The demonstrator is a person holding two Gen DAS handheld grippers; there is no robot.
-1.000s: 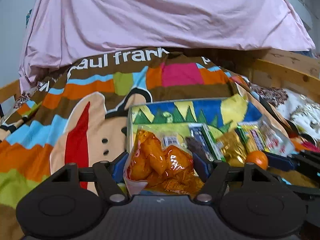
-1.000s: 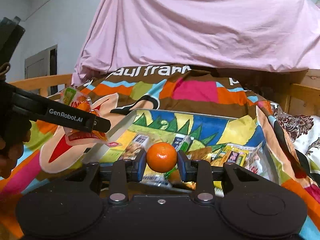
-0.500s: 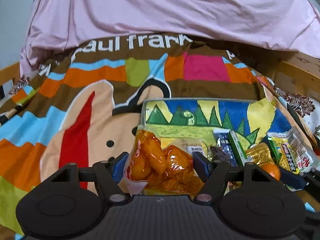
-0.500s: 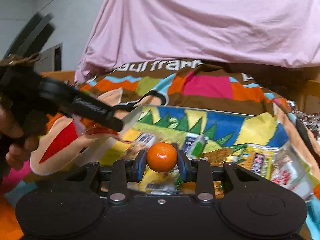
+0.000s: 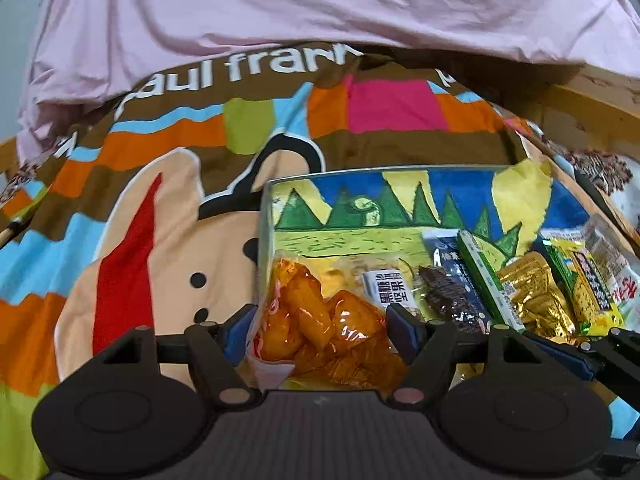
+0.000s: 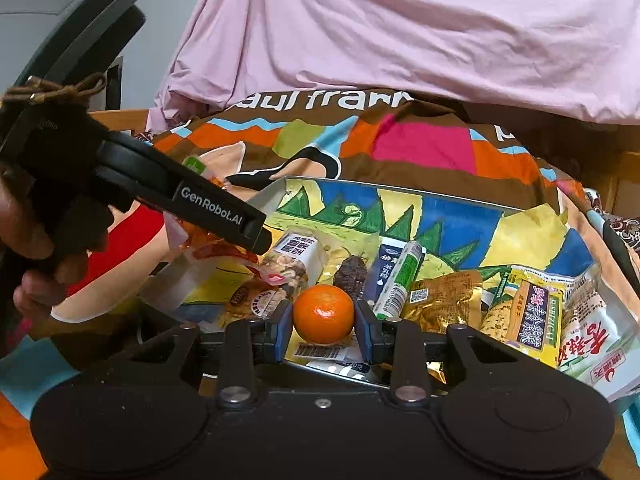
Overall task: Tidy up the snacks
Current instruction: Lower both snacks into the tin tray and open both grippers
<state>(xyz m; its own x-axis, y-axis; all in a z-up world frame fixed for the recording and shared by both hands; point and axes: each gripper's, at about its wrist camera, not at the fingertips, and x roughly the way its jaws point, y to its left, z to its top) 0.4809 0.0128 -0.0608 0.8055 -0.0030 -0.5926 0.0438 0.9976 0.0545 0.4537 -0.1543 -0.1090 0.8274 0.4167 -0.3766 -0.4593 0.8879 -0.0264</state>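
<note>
My left gripper (image 5: 322,330) is shut on a clear bag of orange snacks (image 5: 320,328) and holds it over the left end of a colourful painted tray (image 5: 360,184). It also shows in the right wrist view (image 6: 224,216), reaching over the tray's left side. My right gripper (image 6: 324,326) is shut on a small orange mandarin (image 6: 323,313) above the tray's (image 6: 460,208) near edge. Several snack packs lie in the tray: a nut pack (image 6: 294,260), a green and white tube (image 6: 400,276), a gold pack (image 6: 448,300) and yellow packs (image 6: 532,320).
The tray rests on a bright patchwork blanket (image 5: 160,200) on a bed. A pink sheet (image 5: 280,8) is heaped behind it. A wooden bed frame (image 5: 592,104) runs along the right.
Both grippers have moved forward and lower toward the tray, each keeping its load. The left gripper now reaches over the tray's left side in the right wrist view.
</note>
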